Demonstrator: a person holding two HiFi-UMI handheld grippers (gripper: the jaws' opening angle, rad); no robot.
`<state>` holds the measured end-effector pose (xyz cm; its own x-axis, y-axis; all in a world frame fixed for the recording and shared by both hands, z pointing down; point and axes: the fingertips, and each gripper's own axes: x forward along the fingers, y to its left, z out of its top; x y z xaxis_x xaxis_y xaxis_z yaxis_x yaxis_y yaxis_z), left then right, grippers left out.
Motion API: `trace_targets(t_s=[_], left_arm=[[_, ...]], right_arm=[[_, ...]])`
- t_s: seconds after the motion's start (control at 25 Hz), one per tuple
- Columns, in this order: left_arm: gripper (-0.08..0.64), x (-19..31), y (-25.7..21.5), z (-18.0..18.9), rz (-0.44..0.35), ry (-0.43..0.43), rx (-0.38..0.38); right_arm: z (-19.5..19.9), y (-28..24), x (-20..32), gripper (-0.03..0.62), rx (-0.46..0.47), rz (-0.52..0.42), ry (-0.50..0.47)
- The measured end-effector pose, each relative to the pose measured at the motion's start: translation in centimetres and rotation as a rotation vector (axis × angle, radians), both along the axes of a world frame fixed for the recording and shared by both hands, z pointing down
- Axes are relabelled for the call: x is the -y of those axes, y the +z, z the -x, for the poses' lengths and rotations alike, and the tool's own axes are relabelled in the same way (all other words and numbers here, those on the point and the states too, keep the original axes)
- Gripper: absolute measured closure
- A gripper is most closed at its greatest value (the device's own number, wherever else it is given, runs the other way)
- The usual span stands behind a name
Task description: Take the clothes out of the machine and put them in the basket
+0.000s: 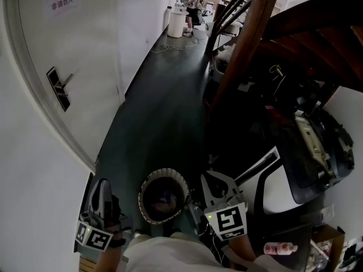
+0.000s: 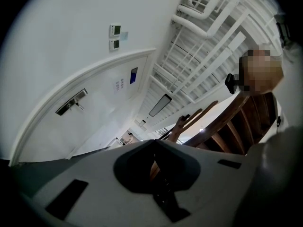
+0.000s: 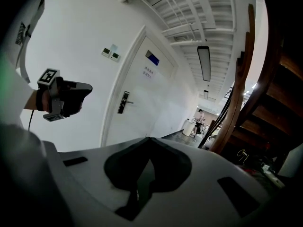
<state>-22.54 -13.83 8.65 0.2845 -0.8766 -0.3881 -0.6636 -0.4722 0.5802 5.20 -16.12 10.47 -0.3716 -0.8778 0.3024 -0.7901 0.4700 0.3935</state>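
In the head view a round woven basket (image 1: 148, 186) stands on the dark floor just ahead of me, with dark clothes (image 1: 164, 200) lying in it. My left gripper (image 1: 102, 183) hangs left of the basket, jaws together and empty. My right gripper (image 1: 210, 178) is at the basket's right rim, shut, with nothing between its jaws. A white machine (image 1: 278, 186) with a dark round opening (image 1: 312, 152) sits to the right. The left gripper (image 2: 154, 141) points up at the wall and ceiling. The right gripper (image 3: 150, 138) looks down the corridor and sees the left gripper (image 3: 78, 96) at its left.
A white door with a lever handle (image 1: 58, 88) fills the left wall. A wooden stair post (image 1: 244, 44) and dark stairs rise at the right. The dark floor (image 1: 164, 95) runs away to a white bin (image 1: 176, 21) and a far person (image 1: 193, 1). A pink bottle (image 1: 281, 247) lies at the lower right.
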Motion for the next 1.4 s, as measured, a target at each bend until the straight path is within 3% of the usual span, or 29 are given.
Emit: trace_targets(t_s=[1.4], left_arm=[[0.546, 0.9, 0.5, 4.1, 0.019, -0.023, 0.003]], right_arm=[[4.8, 0.5, 1.8, 0.581, 0.003, -0.002, -0.035]])
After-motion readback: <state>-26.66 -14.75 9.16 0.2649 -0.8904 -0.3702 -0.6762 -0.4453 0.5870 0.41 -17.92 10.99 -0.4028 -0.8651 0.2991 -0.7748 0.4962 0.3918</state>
